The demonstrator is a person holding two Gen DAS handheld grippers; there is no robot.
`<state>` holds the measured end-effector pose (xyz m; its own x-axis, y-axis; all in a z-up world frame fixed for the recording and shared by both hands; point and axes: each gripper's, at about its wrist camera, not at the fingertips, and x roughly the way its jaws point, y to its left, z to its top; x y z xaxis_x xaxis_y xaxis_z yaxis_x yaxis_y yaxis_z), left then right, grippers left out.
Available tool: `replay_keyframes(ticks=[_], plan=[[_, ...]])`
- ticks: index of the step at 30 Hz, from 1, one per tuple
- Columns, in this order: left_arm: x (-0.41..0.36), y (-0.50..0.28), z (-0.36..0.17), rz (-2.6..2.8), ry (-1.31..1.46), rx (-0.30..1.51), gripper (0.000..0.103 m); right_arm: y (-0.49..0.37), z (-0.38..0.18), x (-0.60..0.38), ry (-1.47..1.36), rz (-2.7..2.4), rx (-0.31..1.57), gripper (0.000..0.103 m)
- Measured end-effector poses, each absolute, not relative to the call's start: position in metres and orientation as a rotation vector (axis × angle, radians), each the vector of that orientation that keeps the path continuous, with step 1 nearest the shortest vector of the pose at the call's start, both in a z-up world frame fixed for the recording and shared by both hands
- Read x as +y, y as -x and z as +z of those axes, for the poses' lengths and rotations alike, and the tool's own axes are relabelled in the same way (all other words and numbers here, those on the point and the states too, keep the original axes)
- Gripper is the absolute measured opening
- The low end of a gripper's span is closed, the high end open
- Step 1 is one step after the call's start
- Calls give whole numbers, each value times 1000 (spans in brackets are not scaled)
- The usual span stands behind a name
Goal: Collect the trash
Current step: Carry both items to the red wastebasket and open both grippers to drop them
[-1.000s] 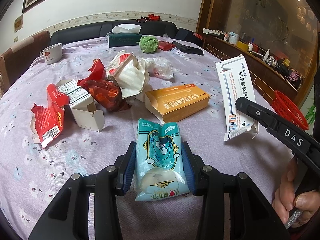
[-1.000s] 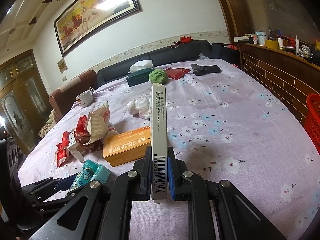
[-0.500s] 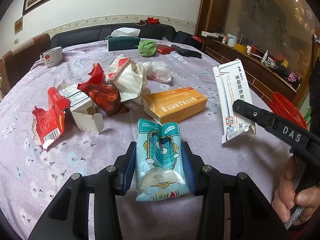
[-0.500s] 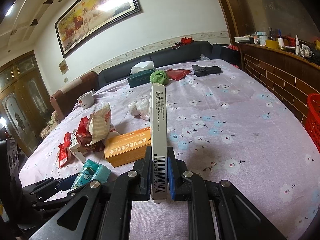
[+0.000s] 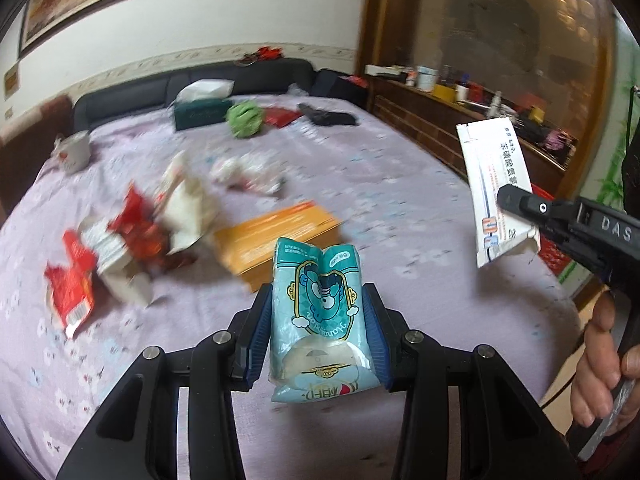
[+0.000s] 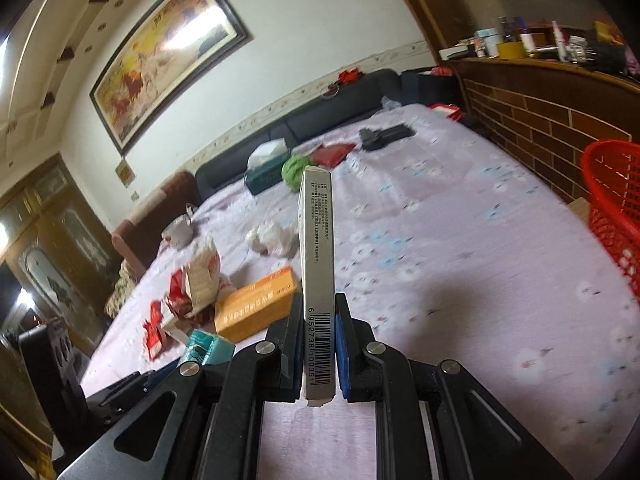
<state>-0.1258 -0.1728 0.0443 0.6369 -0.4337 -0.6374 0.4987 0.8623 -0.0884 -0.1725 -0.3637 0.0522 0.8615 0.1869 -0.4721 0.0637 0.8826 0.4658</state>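
My left gripper [image 5: 318, 320] is shut on a teal tissue packet [image 5: 320, 312] with a cartoon print, held above the purple flowered tablecloth [image 5: 400, 184]. My right gripper [image 6: 318, 340] is shut on a flat white medicine box [image 6: 318, 264], held upright on its edge; the box also shows in the left wrist view [image 5: 494, 184] at the right. A red mesh basket [image 6: 614, 208] stands past the table's right edge. An orange box [image 5: 276, 240], red wrappers [image 5: 72, 284], crumpled paper [image 5: 184, 204] and a plastic bag [image 5: 248, 172] lie on the table.
At the far end of the table are a green tissue box [image 5: 202, 110], a green ball [image 5: 244, 118], a red pouch [image 5: 284, 116], a black object [image 5: 330, 118] and a white cup [image 5: 74, 154]. A brick-faced counter [image 6: 540, 120] runs along the right side.
Both grippers have risen and swung toward the right with their loads; the table litter now looks lower and blurred, and the red basket looms larger in the right wrist view.
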Motion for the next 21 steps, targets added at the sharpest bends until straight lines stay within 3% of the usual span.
replay_keyframes(ticks=[13, 21], plan=[[-340, 139, 99, -901, -157, 702, 42, 268, 81, -509, -645, -218, 369, 14], [-459, 134, 99, -1046, -157, 750, 42, 301, 78, -597, -697, -393, 351, 14]])
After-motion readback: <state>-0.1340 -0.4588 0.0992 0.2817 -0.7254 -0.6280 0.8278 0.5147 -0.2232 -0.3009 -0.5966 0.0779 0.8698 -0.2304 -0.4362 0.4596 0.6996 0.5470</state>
